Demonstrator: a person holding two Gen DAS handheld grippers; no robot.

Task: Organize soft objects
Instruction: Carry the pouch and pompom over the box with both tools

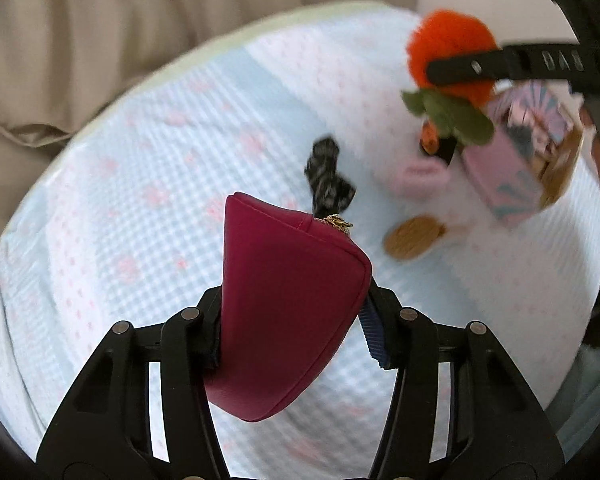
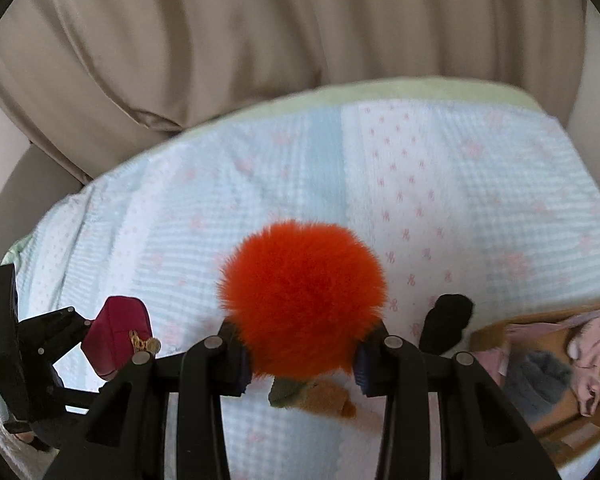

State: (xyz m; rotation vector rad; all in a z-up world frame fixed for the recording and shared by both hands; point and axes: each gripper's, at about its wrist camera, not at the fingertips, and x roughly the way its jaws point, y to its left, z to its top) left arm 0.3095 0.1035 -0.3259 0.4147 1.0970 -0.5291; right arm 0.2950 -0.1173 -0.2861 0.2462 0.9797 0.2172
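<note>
A: Seen nearest in the left wrist view: left gripper (image 1: 296, 320) clamped on a magenta zip pouch (image 1: 288, 312), raised above the bedspread (image 1: 140, 208), gold zip pull (image 1: 338, 222) at its far end.

B: From the right wrist, nearest: right gripper (image 2: 302, 356) closed around an orange pom-pom (image 2: 302, 300), also lifted off the bedspread (image 2: 440, 184). Green leaf piece (image 2: 286, 394) dangling below the fluff, with a brown fuzzy piece (image 2: 328, 400) beside it.

A: Further out, on the left side only: dark patterned cloth piece (image 1: 328, 176), round tan pad (image 1: 410, 238), small pink soft thing (image 1: 418, 178), all blurred, lying on the bedspread. Pom-pom (image 1: 448, 50) up at the right, a black finger of the right gripper (image 1: 466, 68) across it.

B: Shown better on the right side: open box (image 2: 492, 336) holding pink and grey soft items, cut off by the frame edge. Black soft thing (image 2: 446, 322) just beside it, shape hard to read. Pouch (image 2: 120, 332) small at the left, in the left gripper (image 2: 82, 330).

A: Box (image 1: 512, 160) smeared by motion in the left view, contents unreadable.

B: Farthest back: beige curtain (image 2: 300, 32), folds only.
</note>
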